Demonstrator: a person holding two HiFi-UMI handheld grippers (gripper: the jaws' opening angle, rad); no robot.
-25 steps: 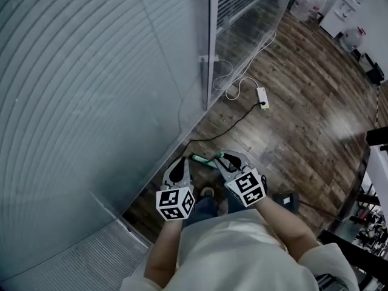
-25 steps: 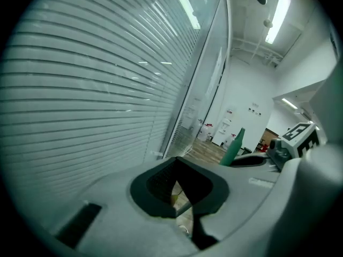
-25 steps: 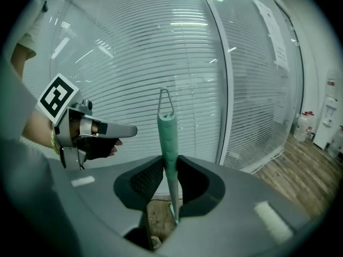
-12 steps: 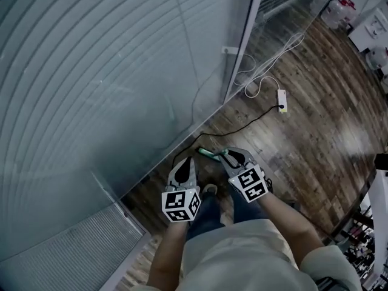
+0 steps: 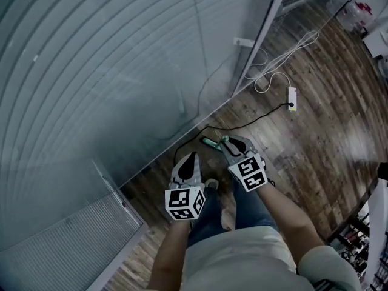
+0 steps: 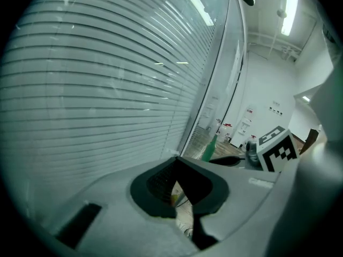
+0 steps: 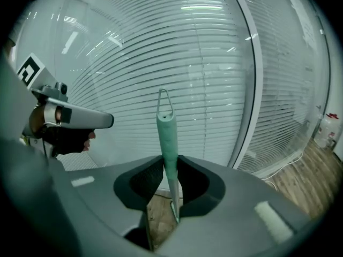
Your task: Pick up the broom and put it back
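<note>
My right gripper (image 5: pixel 229 143) is shut on the broom's handle, whose green grip (image 5: pixel 211 142) sticks out toward the glass wall. In the right gripper view the green grip (image 7: pixel 166 125) rises between the pads, with a wire hanging loop at its tip, and the gripper (image 7: pixel 170 171) pinches it just below. The brush end is hidden. My left gripper (image 5: pixel 191 158) hangs beside it on the left, jaws together and holding nothing. In the left gripper view, beyond that gripper (image 6: pixel 177 162), the green grip (image 6: pixel 209 148) and the right gripper's marker cube (image 6: pixel 277 150) show at the right.
A glass wall with slatted blinds (image 5: pixel 109 71) runs along the left, with a metal frame post (image 5: pixel 262 41). On the wooden floor (image 5: pixel 315 138) lie a white power strip (image 5: pixel 293 97), a black cable (image 5: pixel 257 120) and a white cable (image 5: pixel 285 56). The person's legs are below the grippers.
Both grippers have sunk lower, the right one more, still holding the broom handle. The view has swung, so the wall post and power strip now sit further right.
</note>
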